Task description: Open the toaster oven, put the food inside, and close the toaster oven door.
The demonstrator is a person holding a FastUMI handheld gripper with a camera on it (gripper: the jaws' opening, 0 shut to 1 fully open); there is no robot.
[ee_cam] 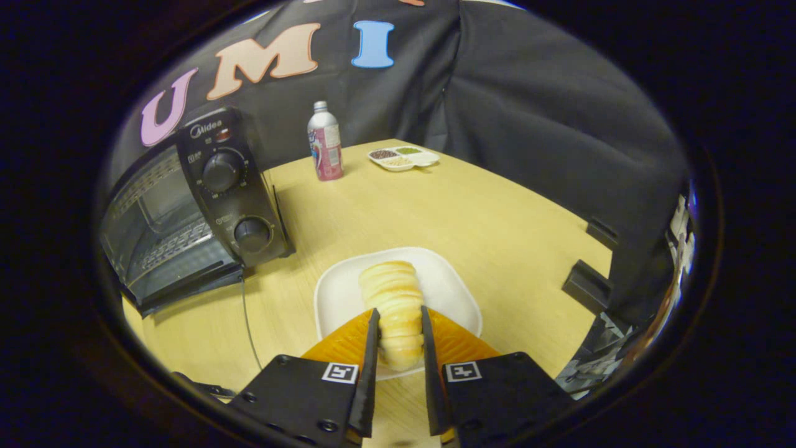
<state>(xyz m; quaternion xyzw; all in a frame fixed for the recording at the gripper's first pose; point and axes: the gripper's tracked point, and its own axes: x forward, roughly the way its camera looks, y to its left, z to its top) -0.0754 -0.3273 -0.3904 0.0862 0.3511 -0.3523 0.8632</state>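
Now my gripper (398, 320) clamped on bread roll (393, 311), roll over white plate (348, 292). Toaster oven (186, 211) door already down. Left: carry roll inside, shut door.

One toaster oven (193, 211), one bread roll (393, 295), one plate (339, 295) — one bottle (325, 142), one divided dish (404, 158).

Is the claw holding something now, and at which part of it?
Yes. The claw is shut on the ridged bread roll, both fingers pressing its sides at the near half, over the white plate.
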